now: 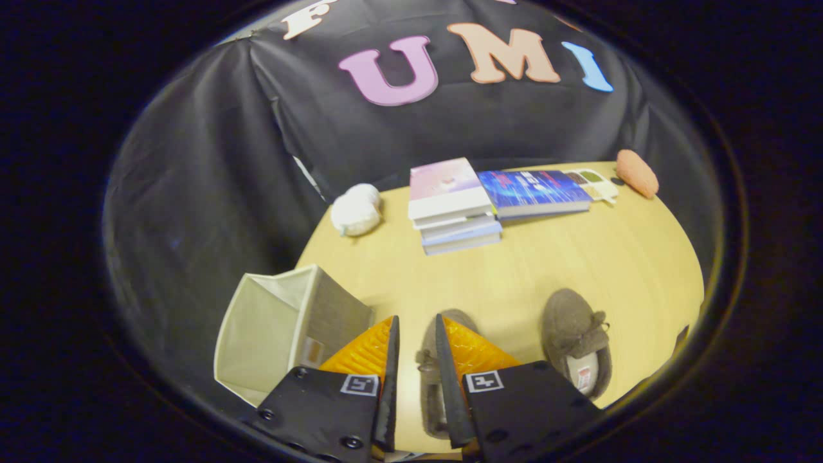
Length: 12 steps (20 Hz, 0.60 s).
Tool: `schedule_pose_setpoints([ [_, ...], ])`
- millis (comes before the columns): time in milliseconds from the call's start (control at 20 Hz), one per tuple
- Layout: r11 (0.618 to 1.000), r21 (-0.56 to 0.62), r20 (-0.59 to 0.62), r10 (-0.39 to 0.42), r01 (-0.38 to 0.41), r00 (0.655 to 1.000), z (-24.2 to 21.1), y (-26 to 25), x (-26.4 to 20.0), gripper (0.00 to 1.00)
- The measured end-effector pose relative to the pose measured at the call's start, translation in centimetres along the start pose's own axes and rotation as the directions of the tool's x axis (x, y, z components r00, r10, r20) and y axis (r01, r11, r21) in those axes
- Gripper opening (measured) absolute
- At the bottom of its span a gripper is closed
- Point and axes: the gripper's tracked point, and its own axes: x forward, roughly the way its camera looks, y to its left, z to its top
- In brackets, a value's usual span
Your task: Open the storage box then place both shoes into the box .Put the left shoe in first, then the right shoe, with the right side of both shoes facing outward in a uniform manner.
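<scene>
The gripper hangs over the near end of the table, its two fingers parted by a narrow gap and holding nothing; bare table top shows between them. Taking the fingers as the mark for everything else: the left shoe, a brown fuzzy slipper, lies on the table under and just past the right finger, its toe showing ahead of the tips and its length running back toward the camera, partly hidden by that finger, which is not seen to press on it. The right shoe, its match, lies further to the right of the fingers, apart from the first and about level with it, toe pointing away, with a pale label visible inside its heel. To the left of the fingers stands the box, a cream fabric one with its top open and its inside showing bare, at the table's left edge and close beside the left finger. Well beyond the fingers a stack of books sits mid-table, with a blue book lying flat just to its right. Left of the stack is a white fluffy lump, and far off to the right an orange one at the table's far edge.
</scene>
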Motion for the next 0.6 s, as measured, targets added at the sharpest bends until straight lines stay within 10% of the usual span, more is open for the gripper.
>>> schedule_pose_setpoints([
  [600, 0.992, 0.051, -0.238, -0.098, 0.113, 0.966, -10.1, -5.5, 3.4, 0.35],
])
